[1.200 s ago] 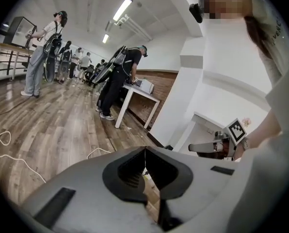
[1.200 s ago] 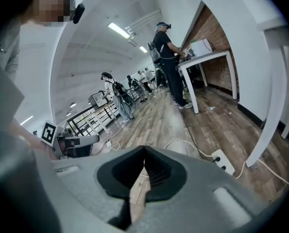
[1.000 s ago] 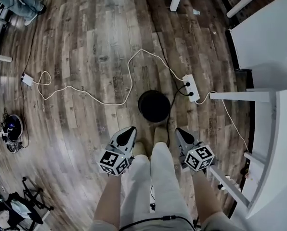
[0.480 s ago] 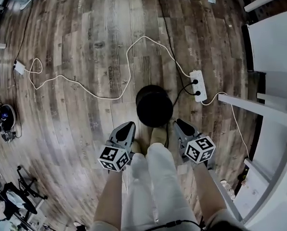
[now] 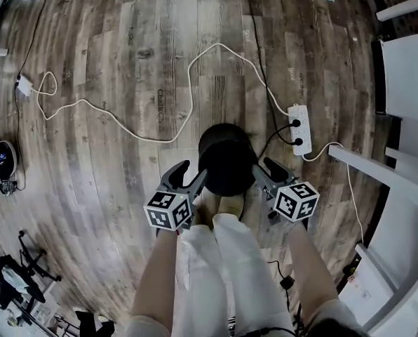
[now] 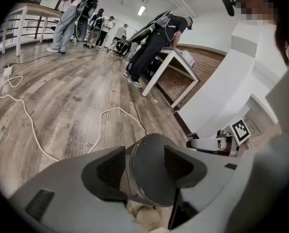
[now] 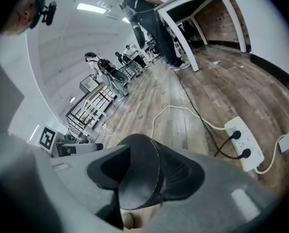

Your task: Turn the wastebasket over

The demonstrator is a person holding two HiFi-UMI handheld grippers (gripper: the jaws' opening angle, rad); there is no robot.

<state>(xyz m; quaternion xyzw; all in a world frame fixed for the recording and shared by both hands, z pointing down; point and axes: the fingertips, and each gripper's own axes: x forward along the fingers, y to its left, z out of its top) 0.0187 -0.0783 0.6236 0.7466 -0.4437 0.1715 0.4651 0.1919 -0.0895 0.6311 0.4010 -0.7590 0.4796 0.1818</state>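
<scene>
A black wastebasket stands on the wooden floor with its closed flat end up and mesh sides below. My left gripper is at its left side and my right gripper at its right side, both low and angled down. Both sets of jaws have just been opening and stand wide. In the left gripper view the wastebasket fills the gap of the left gripper. In the right gripper view the wastebasket sits in the gap of the right gripper. No pad visibly presses on it.
A white power strip with two black plugs lies right of the basket, and a white cable loops across the floor behind it. White table legs stand at the right. The person's shoes are just behind the basket. Gear sits at the far left.
Both grippers went from shut to wide open and moved forward and down to either side of the basket. The basket now looks larger and closer.
</scene>
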